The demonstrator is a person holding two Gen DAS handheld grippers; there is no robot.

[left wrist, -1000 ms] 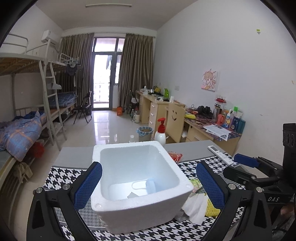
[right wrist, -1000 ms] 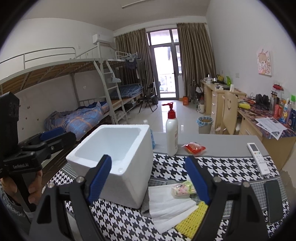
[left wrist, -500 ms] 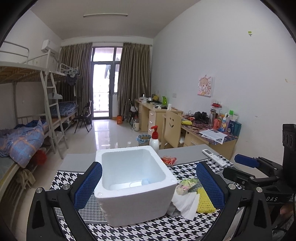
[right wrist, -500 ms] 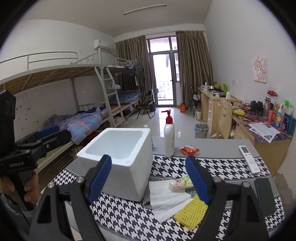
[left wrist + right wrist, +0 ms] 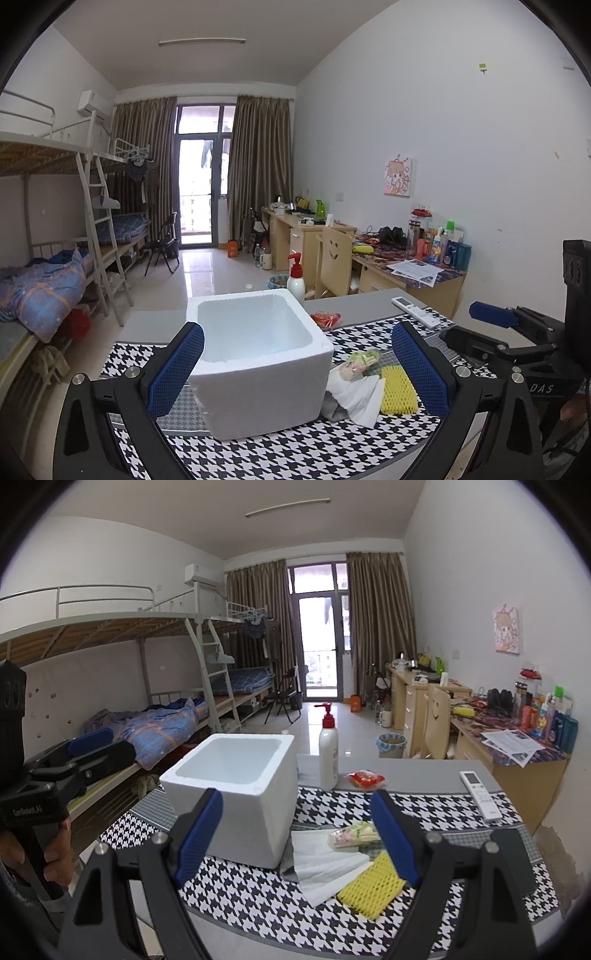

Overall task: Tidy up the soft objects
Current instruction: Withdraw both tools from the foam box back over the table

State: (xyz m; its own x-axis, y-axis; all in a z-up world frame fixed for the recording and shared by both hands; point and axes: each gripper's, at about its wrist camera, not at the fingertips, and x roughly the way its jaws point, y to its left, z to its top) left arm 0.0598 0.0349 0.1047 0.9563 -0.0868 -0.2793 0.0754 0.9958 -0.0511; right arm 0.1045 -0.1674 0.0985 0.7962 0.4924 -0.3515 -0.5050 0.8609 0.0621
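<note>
Left gripper (image 5: 297, 363): jaws wide, nothing held; white foam box (image 5: 258, 354) stands between and just beyond its fingers. Right gripper (image 5: 297, 836): jaws wide, empty; white tissue sheets (image 5: 325, 867) lie between its fingers, yellow foam net (image 5: 371, 888) at right finger, clear packet (image 5: 352, 834) just beyond. Gripper bodies lettered "DAS" and "GenRobot.AI". Farther: red-capped pump bottle (image 5: 328, 753), red packet (image 5: 365, 778), remote (image 5: 480, 794).

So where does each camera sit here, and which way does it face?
Left wrist: on the left gripper, facing the foam box; the right gripper shows at right.
Right wrist: on the right gripper, facing the yellow net; the left gripper and a hand show at left.
Shared: box, tissue, bottle.
</note>
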